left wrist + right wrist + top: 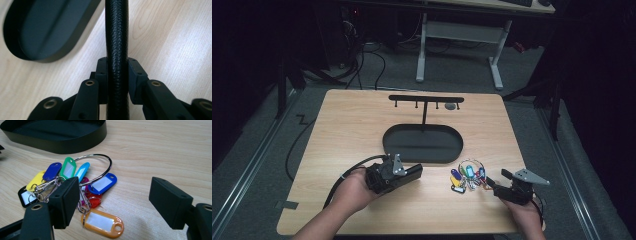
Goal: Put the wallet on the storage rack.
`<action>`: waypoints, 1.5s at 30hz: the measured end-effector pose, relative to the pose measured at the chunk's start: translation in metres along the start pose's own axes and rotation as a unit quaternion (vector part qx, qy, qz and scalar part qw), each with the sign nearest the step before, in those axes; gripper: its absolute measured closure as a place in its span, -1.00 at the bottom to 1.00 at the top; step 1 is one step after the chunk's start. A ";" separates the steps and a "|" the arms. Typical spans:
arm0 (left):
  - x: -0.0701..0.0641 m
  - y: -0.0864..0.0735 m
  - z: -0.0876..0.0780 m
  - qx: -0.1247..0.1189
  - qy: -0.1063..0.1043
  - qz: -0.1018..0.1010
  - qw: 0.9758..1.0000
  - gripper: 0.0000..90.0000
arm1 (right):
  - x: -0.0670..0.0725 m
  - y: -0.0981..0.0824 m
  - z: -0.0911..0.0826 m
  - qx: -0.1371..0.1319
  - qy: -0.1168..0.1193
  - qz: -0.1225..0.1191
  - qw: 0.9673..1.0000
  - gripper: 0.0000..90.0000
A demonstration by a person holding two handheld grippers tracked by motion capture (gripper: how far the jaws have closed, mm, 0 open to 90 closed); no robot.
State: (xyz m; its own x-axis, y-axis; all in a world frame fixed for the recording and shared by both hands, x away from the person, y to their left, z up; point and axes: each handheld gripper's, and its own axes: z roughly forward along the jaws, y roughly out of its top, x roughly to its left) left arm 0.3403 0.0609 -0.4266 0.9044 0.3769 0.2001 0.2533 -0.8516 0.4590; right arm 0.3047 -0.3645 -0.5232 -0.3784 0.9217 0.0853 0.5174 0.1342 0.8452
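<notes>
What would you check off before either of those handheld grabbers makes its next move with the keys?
1. Left gripper has a firm hold: ok, jaws pressed on both sides of the black textured bar.
2. Right gripper ready to take something: ok, jaws stand wide apart with nothing between the pads.
3. Key tag bunch within reach: ok, it lies on the table just ahead of the right jaws.
4. Metal ring free of the black tray: ok, they lie apart.
5. Hooks on the rack free: cannot tell, too small.
</notes>
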 end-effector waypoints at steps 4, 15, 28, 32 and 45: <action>0.001 0.004 -0.010 -0.024 0.020 0.017 0.999 0.63 | 0.001 0.000 -0.001 -0.004 0.001 -0.005 1.000 -0.41; -0.003 0.019 -0.022 -0.058 0.066 0.077 0.993 0.63 | 0.000 0.000 -0.009 -0.022 -0.009 -0.002 1.000 -0.44; 0.002 0.038 -0.011 -0.079 0.122 0.141 0.979 0.63 | 0.001 -0.003 -0.015 -0.035 -0.014 0.000 0.999 -0.41; 0.001 0.043 -0.003 -0.074 0.137 0.172 0.973 0.63 | 0.000 -0.005 -0.020 -0.037 -0.016 -0.003 0.999 -0.41; 0.013 0.051 0.016 -0.061 0.175 0.223 0.957 0.63 | 0.000 -0.005 -0.020 -0.034 -0.009 -0.012 0.999 -0.41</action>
State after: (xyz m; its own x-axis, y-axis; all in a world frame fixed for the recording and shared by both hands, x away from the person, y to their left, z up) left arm 0.3702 0.0164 -0.4145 0.7373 0.1027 0.6677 -0.1923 -0.9156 0.3531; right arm 0.2866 -0.3719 -0.5171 -0.3752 0.9252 0.0563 0.4545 0.1307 0.8811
